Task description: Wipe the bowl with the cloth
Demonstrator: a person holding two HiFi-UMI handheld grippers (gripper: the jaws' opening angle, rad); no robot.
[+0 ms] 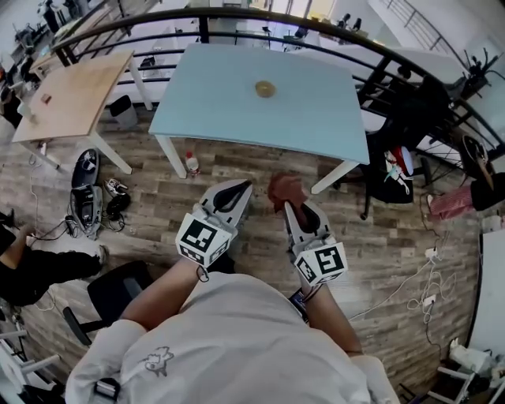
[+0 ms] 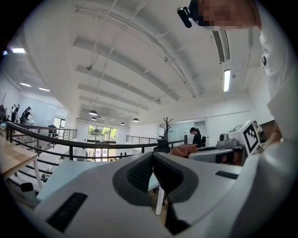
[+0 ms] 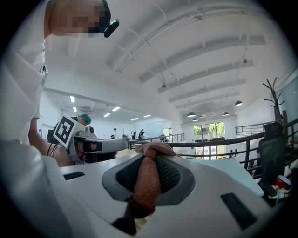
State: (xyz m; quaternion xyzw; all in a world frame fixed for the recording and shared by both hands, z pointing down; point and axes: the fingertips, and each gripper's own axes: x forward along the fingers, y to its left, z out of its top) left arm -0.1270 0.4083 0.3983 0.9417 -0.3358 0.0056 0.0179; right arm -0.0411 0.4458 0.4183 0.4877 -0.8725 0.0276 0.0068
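Note:
A small yellowish bowl [image 1: 265,89] stands on the pale blue table [image 1: 229,110], far ahead of both grippers. The person holds them close to the body, over the wood floor. My right gripper [image 1: 293,203] [image 3: 148,158] is shut on a rust-brown cloth [image 1: 286,189] [image 3: 147,181], which bunches above the fingertips and hangs down between the pads. Beside it, my left gripper [image 1: 239,186] [image 2: 152,155] is shut with nothing between its dark pads. In the left gripper view, the cloth [image 2: 185,149] shows at the right.
A wooden table [image 1: 75,95] stands at the left and a black railing [image 1: 237,16] runs behind both tables. A bottle [image 1: 191,163] sits by the blue table's leg. Cables and gear [image 1: 87,205] lie on the floor at left, a black chair [image 1: 394,170] at right.

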